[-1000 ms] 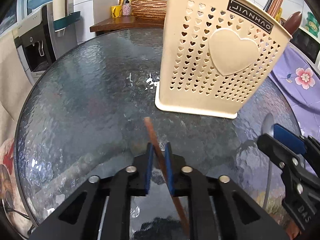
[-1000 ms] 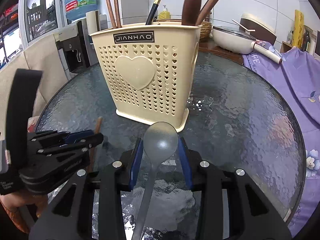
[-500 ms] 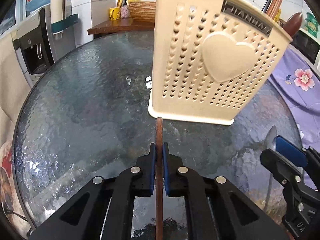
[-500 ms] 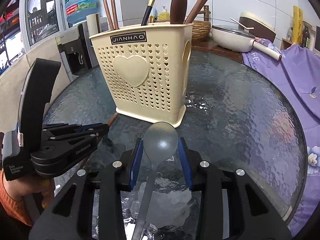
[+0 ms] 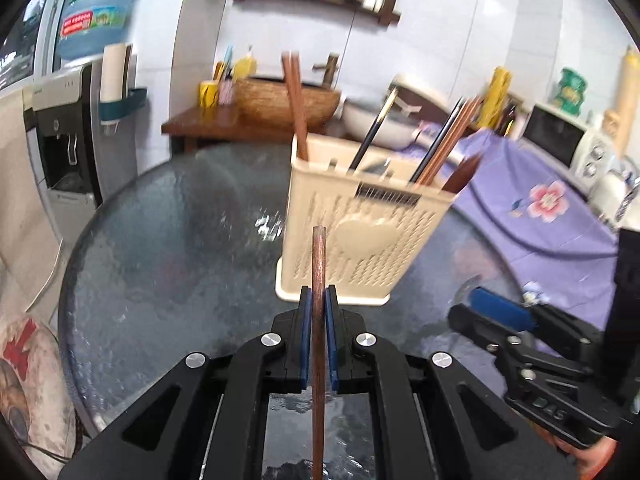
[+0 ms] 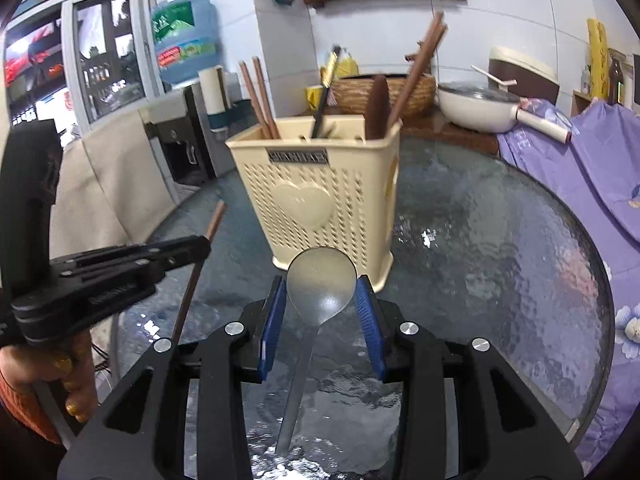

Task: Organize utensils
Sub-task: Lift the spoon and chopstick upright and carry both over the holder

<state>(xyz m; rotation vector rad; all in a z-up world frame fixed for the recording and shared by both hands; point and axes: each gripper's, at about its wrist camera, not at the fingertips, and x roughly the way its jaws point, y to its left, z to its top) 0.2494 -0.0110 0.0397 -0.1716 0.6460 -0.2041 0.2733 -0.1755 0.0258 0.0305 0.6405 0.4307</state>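
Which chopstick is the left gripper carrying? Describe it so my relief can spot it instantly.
Start at the round glass table and find the cream heart-pattern utensil holder standing on it. In front of that holder, the left gripper is shut on a single reddish-brown wooden chopstick. Unlike the chopsticks standing inside the holder, this one is outside it, clamped between blue pads.

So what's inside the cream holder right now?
The holder has two brown chopsticks at one end, a black one, a dark wooden handle and two more chopsticks. Their lower ends are hidden by its wall.
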